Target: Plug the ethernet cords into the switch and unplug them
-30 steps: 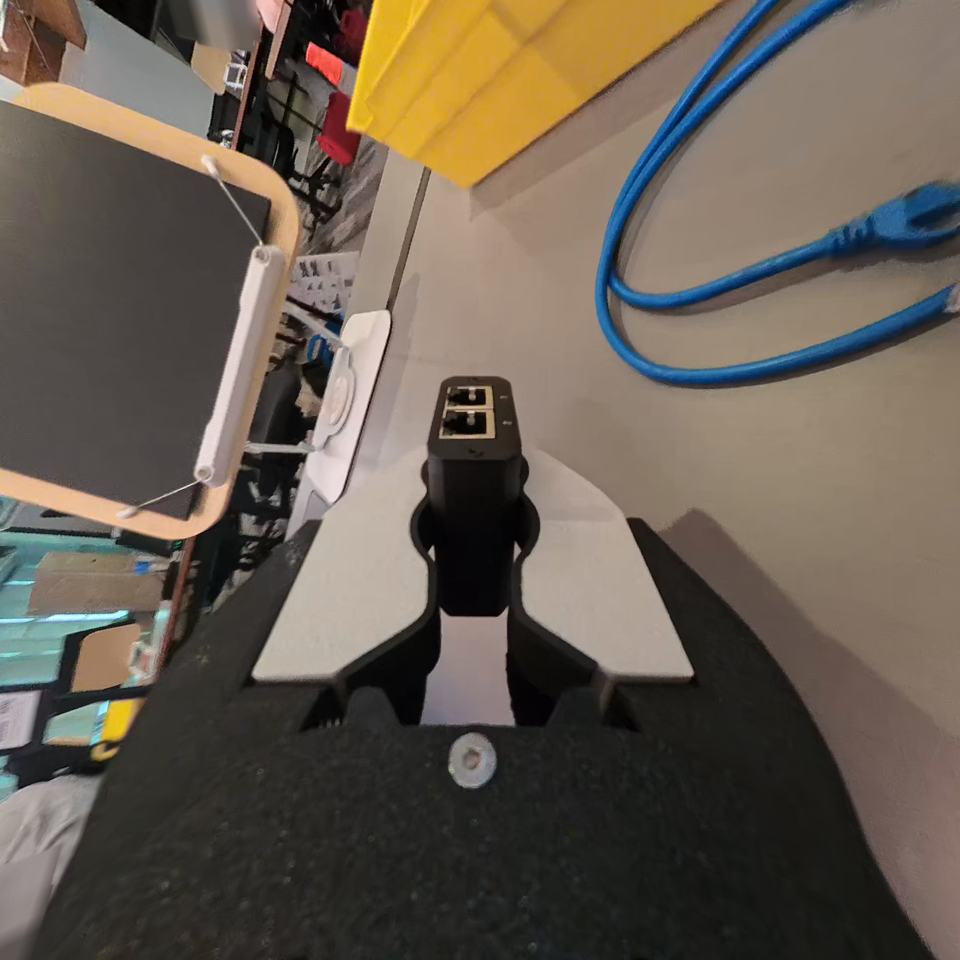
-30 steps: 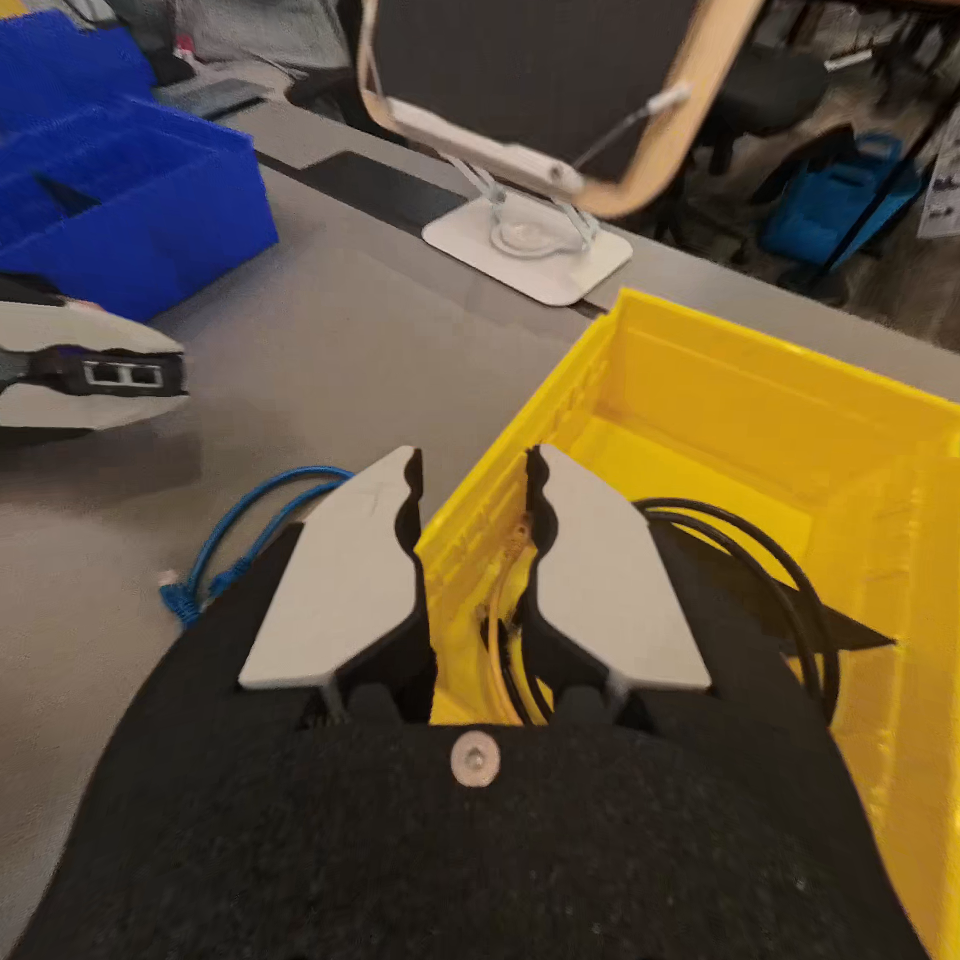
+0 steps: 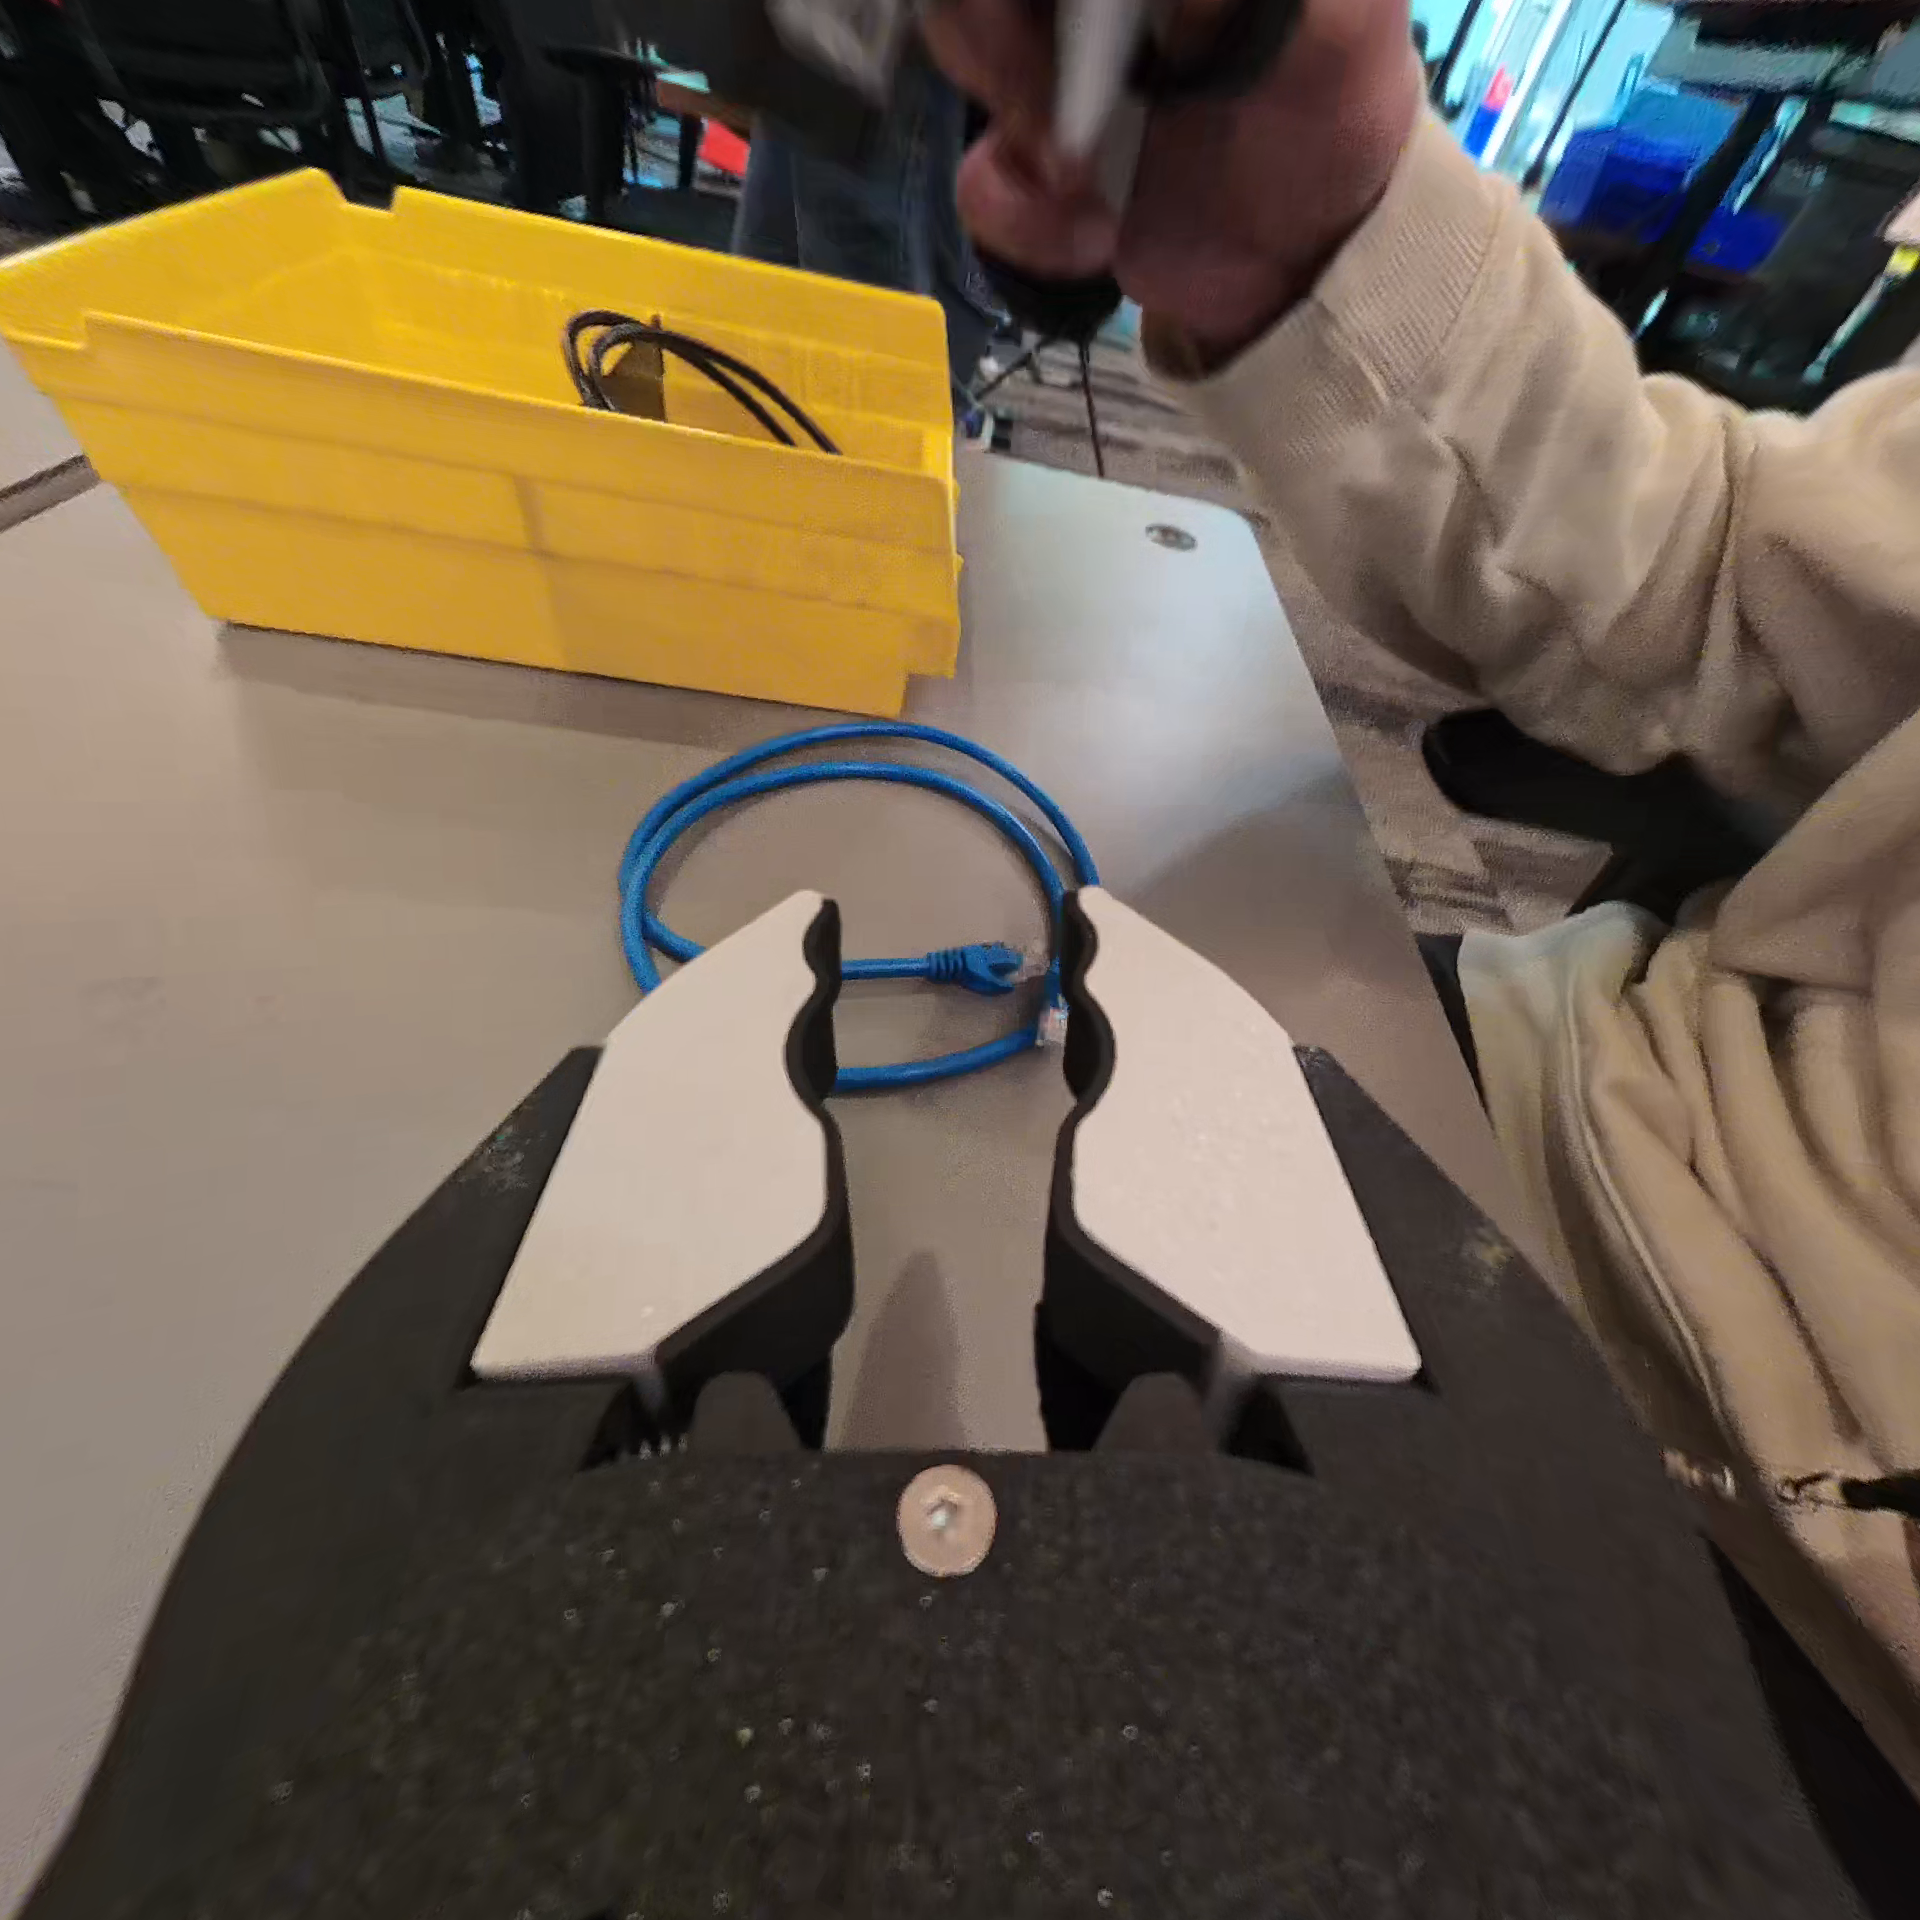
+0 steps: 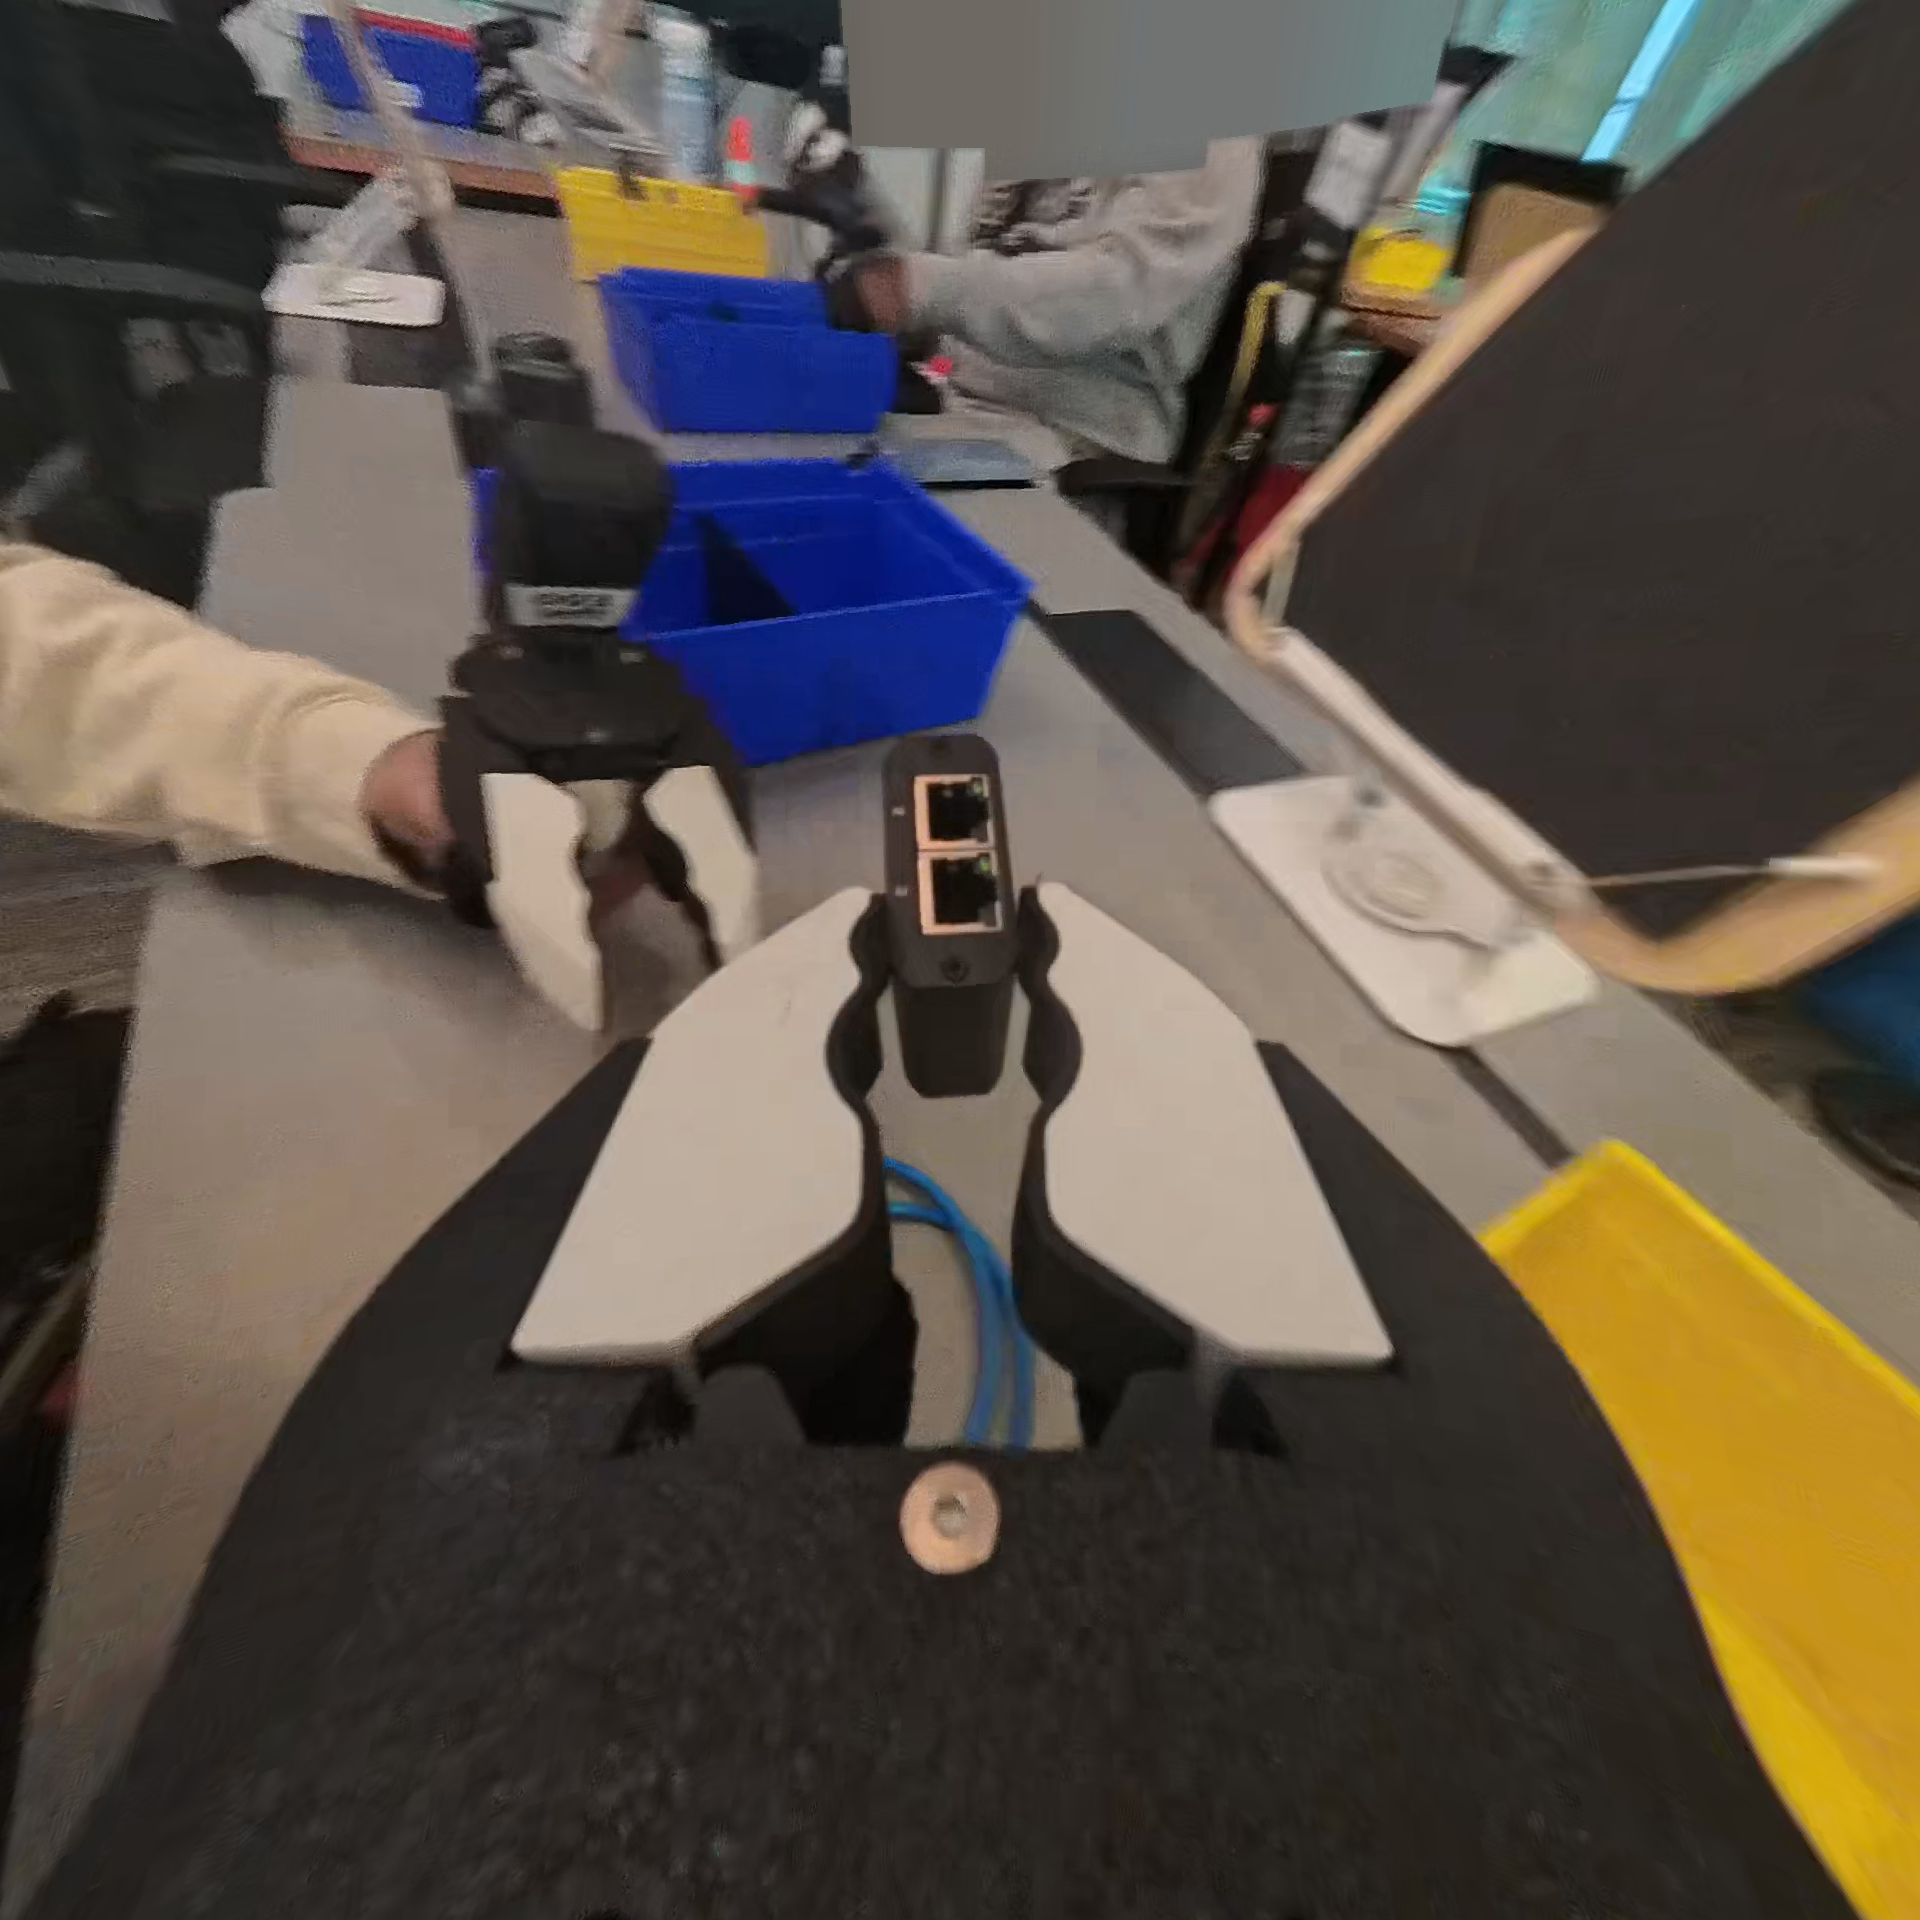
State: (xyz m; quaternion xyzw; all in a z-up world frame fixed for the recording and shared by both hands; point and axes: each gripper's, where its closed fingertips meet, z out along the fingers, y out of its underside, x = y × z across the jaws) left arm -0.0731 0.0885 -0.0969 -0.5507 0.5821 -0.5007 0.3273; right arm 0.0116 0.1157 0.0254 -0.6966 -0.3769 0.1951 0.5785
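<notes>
Upright, the switch [image 4: 948, 935] in the right gripper [image 4: 948, 925] faces its ports forward.

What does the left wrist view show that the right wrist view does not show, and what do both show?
Only the left wrist view shows the blue cord's plug ends, the black cable in the bin, and the open left tool up close.

Only the right wrist view shows the switch clamped in the right tool, both ports empty, and the blue bins.

Both show the blue cord, yellow bin and grey table.
</notes>
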